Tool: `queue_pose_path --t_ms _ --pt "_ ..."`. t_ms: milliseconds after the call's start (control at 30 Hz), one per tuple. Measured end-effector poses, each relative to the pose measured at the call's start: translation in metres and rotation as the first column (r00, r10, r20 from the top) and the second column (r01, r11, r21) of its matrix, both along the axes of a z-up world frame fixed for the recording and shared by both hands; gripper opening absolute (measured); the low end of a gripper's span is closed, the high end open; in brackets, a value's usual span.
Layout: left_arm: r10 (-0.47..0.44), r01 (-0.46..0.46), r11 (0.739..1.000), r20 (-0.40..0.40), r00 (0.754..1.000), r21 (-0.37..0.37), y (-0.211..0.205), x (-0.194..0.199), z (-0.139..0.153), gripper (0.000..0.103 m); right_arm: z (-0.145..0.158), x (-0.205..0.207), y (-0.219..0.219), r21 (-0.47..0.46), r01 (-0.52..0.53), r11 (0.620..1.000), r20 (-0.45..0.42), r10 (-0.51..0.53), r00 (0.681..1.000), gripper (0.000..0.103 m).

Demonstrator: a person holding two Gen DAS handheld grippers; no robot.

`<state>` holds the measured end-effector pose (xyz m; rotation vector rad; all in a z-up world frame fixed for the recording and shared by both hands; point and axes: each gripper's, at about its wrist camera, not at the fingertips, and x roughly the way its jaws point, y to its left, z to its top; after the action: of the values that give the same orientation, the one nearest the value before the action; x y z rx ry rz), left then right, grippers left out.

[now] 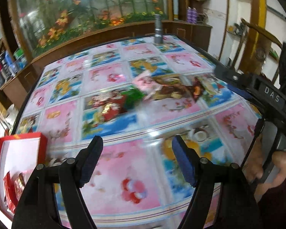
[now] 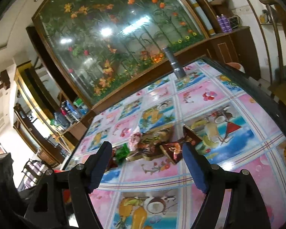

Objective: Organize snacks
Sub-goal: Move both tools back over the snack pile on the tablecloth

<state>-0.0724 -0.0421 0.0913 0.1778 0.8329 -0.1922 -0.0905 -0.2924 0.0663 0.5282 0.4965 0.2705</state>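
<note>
A heap of snack packets (image 1: 152,91) lies in the middle of the table, with pink, green, red and brown wrappers; the left wrist view is blurred. In the right wrist view the same heap (image 2: 152,147) lies just beyond my fingers. A red box with a white inside (image 1: 17,169) sits at the table's near left corner and holds a red packet (image 1: 11,189). My left gripper (image 1: 137,152) is open and empty above the table, to the right of the box. My right gripper (image 2: 146,160) is open and empty, short of the heap. Its body (image 1: 267,93) shows in the left wrist view.
The table (image 1: 124,171) has a glossy pink and blue fruit-print cover. A grey metal flashlight (image 1: 158,31) stands upright at the far edge; it also shows in the right wrist view (image 2: 175,64). A glass flower display and wooden cabinets stand behind.
</note>
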Motion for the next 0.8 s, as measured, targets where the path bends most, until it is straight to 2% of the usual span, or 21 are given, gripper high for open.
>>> queue_pose_path --t_ms 167,367,467,600,700,800 --pt "0.099 -0.099 0.995 0.012 0.995 0.013 0.054 -0.007 -0.005 0.075 0.0 -0.001 0.008 -0.068 0.022 0.997 0.001 -0.022 1.0 0.079" --pt "0.193 -0.193 0.981 -0.016 0.981 -0.031 0.119 -0.017 -0.021 0.075 -0.008 0.008 -0.006 0.041 0.021 0.999 -0.04 -0.02 0.999 0.079" --pt "0.207 -0.207 0.978 -0.024 0.978 -0.009 0.13 -0.019 -0.028 0.075 -0.007 0.024 0.0 0.025 0.0 1.0 -0.094 0.002 0.996 0.079" --pt "0.178 -0.179 0.984 -0.045 0.983 -0.013 0.13 -0.021 -0.033 0.075 -0.001 0.071 0.017 0.017 -0.055 0.998 -0.176 0.057 0.983 0.079" --pt "0.165 -0.166 0.986 -0.06 0.984 -0.023 0.127 -0.02 -0.033 0.075 0.0 0.106 0.016 0.02 -0.001 1.0 -0.203 0.005 0.979 0.079" --pt "0.133 -0.137 0.989 -0.083 0.988 -0.052 0.115 -0.008 -0.029 0.075 -0.002 0.119 -0.003 0.073 0.062 0.995 -0.171 -0.049 0.984 0.079"
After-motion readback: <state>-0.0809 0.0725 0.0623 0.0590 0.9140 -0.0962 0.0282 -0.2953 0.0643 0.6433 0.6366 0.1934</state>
